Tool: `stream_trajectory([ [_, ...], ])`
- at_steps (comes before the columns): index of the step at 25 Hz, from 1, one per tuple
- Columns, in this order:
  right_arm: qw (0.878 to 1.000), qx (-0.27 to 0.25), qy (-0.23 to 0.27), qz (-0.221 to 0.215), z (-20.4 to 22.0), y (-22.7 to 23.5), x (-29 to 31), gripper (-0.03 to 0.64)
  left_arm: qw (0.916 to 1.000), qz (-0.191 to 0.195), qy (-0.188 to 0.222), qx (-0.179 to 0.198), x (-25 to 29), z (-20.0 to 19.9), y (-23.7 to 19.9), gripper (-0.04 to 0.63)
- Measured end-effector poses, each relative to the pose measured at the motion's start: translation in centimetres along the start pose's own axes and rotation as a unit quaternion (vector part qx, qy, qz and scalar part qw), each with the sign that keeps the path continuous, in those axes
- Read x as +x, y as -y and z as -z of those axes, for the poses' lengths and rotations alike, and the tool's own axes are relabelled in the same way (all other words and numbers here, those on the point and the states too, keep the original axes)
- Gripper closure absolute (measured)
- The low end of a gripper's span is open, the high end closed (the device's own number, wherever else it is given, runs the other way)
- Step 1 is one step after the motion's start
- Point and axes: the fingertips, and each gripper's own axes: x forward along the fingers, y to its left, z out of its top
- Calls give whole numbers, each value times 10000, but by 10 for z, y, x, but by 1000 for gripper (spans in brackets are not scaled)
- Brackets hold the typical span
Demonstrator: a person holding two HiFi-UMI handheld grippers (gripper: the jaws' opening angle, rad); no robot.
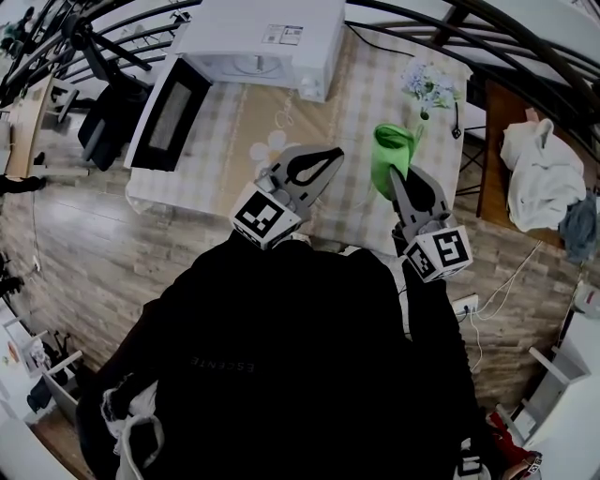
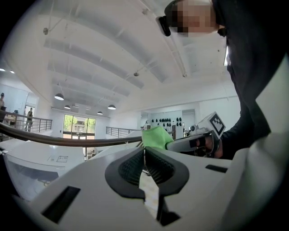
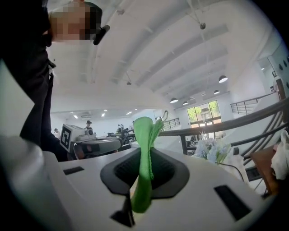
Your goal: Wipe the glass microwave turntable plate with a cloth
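My right tongs point(image 3: 146, 152) are clamped on the green cloth point(image 3: 145, 131), which sticks up out of the jaws. My left tongs point(image 2: 144, 150) are closed tip to tip with nothing between them. Both hang over the table point(image 1: 234, 136) on my side of the microwave point(image 1: 262, 23), the cloth off to its right. The microwave's door point(image 1: 167, 117) hangs open at its left. The glass plate point(image 1: 251, 64) lies inside it, only faintly seen. Flowers point(image 1: 427, 84) stand just right of the microwave.
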Motion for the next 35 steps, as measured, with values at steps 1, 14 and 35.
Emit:
stream_trajectory([
  [1, 9999, -95, 75, -32, -7, -2, 0, 560, 10000, 12, 16, 10, 2, -4, 1, 572],
  [14, 9965, -593, 581, -89, -45, -10, -4, 561, 9996, 52, 257, 57, 11, -36, 9, 572],
  [35, 9965, -561, 621, -49, -44, -10, -7, 563, 9997, 42, 237, 10, 18, -31, 16, 572],
])
